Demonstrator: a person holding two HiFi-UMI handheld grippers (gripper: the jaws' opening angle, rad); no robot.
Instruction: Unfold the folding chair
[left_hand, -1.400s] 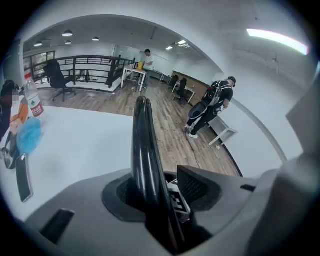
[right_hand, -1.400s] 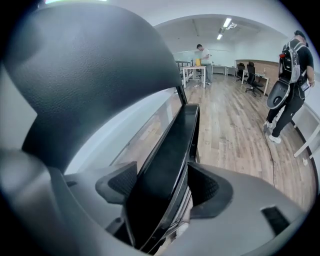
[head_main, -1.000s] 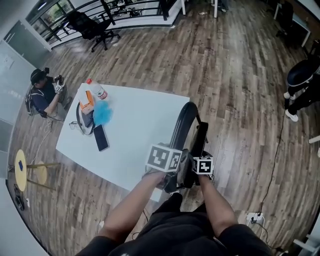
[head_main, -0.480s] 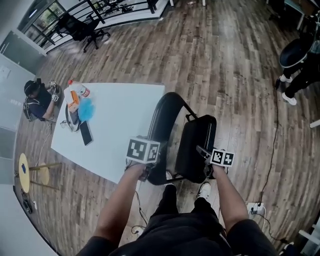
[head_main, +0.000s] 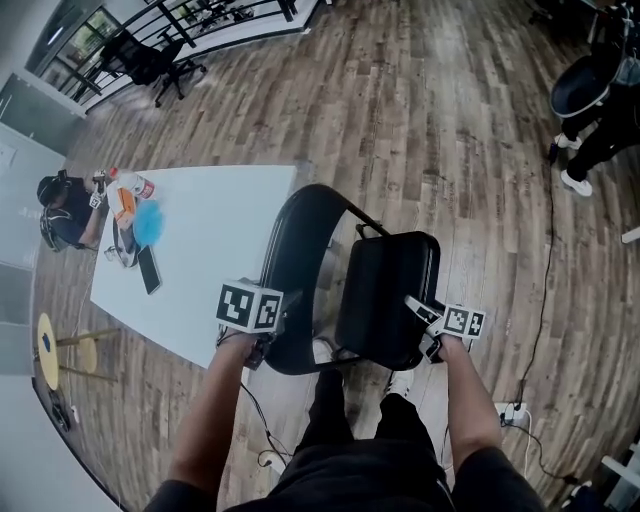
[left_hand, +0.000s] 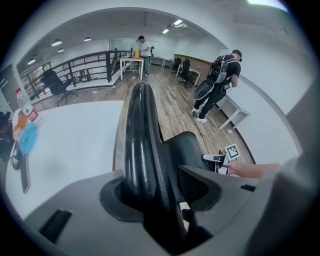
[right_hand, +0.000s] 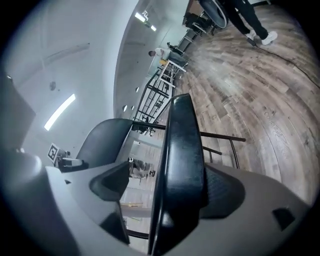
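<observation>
The black folding chair stands open between my arms in the head view, its curved backrest (head_main: 290, 265) to the left and its padded seat (head_main: 385, 295) swung out flat to the right. My left gripper (head_main: 268, 345) is shut on the backrest's rim (left_hand: 140, 140), which fills the space between the jaws. My right gripper (head_main: 425, 325) is at the seat's near right edge. In the right gripper view that seat edge (right_hand: 182, 150) lies between jaws that are opening, with a gap showing beside the left jaw.
A white table (head_main: 220, 210) stands right beside the chair's left, with a phone (head_main: 148, 268), a blue item (head_main: 147, 222) and a bottle on it. A person (head_main: 60, 210) sits at its far end. Another person (head_main: 595, 110) stands far right. A cable and power strip (head_main: 510, 412) lie on the floor.
The seat has swung away from the backrest and down, so the chair went from folded to open. My right gripper moved right with the seat and its jaws widened; my left gripper moved left and lower.
</observation>
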